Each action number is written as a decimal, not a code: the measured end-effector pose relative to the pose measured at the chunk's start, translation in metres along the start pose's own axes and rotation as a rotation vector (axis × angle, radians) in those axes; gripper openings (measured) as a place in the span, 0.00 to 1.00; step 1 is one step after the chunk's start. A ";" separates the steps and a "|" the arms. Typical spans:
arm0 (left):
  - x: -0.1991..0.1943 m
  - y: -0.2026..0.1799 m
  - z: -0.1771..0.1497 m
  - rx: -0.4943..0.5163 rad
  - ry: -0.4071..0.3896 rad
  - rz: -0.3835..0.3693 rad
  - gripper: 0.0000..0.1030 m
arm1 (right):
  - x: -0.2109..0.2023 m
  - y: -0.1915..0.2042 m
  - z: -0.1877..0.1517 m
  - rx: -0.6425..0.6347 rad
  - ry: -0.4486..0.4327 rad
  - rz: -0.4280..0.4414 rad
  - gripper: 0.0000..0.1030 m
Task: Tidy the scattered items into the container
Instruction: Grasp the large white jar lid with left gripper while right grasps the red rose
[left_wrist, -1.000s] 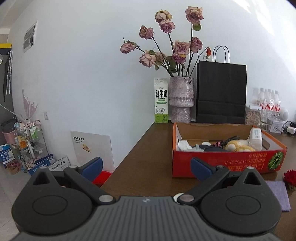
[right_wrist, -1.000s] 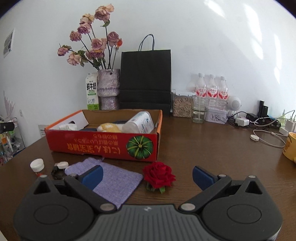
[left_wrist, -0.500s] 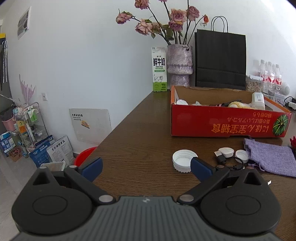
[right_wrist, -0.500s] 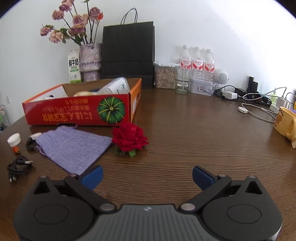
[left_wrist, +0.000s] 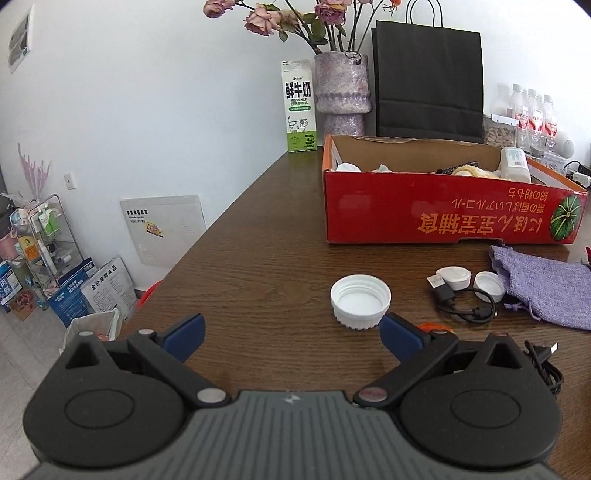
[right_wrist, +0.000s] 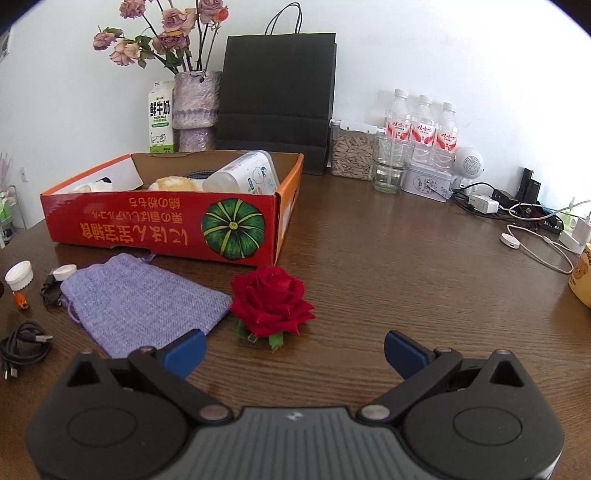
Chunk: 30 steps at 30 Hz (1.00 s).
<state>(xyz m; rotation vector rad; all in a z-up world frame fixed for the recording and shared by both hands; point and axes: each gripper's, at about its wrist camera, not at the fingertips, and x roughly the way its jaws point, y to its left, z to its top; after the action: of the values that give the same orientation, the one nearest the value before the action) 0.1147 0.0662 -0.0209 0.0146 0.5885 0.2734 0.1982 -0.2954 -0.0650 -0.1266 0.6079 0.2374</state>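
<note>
A red cardboard box (left_wrist: 443, 210) (right_wrist: 155, 225) stands on the brown table with a bottle and other items inside. In front of it lie a large white cap (left_wrist: 360, 301), two smaller white caps (left_wrist: 454, 277), a black USB cable (left_wrist: 458, 302), a purple knitted pouch (left_wrist: 543, 288) (right_wrist: 144, 306) and a red rose (right_wrist: 271, 301). My left gripper (left_wrist: 291, 332) is open, low over the table, with the large cap just beyond its right finger. My right gripper (right_wrist: 293, 349) is open and empty, just short of the rose.
A milk carton (left_wrist: 298, 110), a vase of dried roses (left_wrist: 341, 92) and a black paper bag (left_wrist: 428, 81) stand at the back wall. Water bottles (right_wrist: 421, 129), a glass, a tin, chargers and cables (right_wrist: 517, 210) fill the right. The table's left edge (left_wrist: 192, 251) drops to the floor.
Both grippers have come down and tilted toward the table. The caps, cable and pouch have come into the left wrist view; the rose now sits closer to my right gripper.
</note>
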 end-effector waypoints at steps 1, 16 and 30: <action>0.003 -0.001 0.002 0.004 0.001 -0.007 1.00 | 0.003 0.000 0.002 0.005 0.004 0.001 1.00; 0.031 -0.006 0.014 -0.033 0.079 -0.093 0.87 | 0.041 -0.010 0.017 0.114 0.027 0.025 0.98; 0.027 -0.010 0.015 -0.026 0.051 -0.142 0.39 | 0.036 -0.011 0.013 0.167 -0.027 0.079 0.40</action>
<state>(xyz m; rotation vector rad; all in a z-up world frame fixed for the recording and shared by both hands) 0.1472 0.0643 -0.0236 -0.0592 0.6334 0.1443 0.2368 -0.2970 -0.0743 0.0617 0.6042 0.2627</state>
